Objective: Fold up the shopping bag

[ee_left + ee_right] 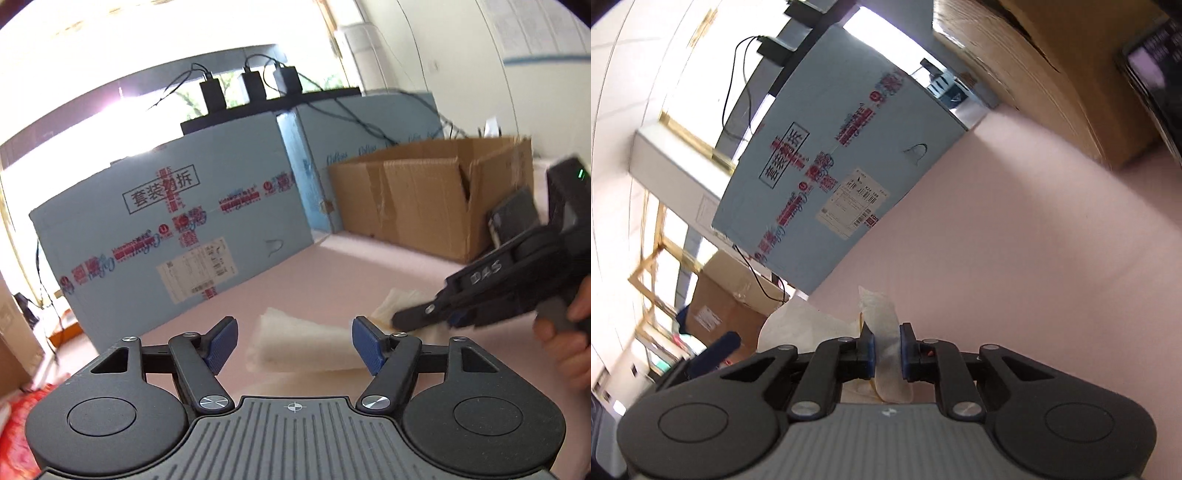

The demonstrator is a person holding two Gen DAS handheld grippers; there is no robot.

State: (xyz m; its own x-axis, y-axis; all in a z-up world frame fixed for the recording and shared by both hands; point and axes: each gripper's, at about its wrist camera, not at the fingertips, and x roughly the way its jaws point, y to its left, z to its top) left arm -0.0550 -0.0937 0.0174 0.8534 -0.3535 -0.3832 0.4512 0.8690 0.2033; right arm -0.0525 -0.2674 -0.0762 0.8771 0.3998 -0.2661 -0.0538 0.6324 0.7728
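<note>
Your right tongs [887, 350] pinch a strip of the one white bag [886, 325]; your left tongs [294, 343] gape wide, holding nothing, just above it. The bag [306, 339] lies part-folded on the pink table [332, 266] between the two. Behind stand two boxes: one blue [177, 221], one brown [424, 195]. Three black chargers [251, 88] sit on the blue box.

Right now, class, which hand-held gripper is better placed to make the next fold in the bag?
Right. The right hand-held gripper already pinches a strip of the white bag, while the left hand-held gripper hangs open above it, holding nothing.
</note>
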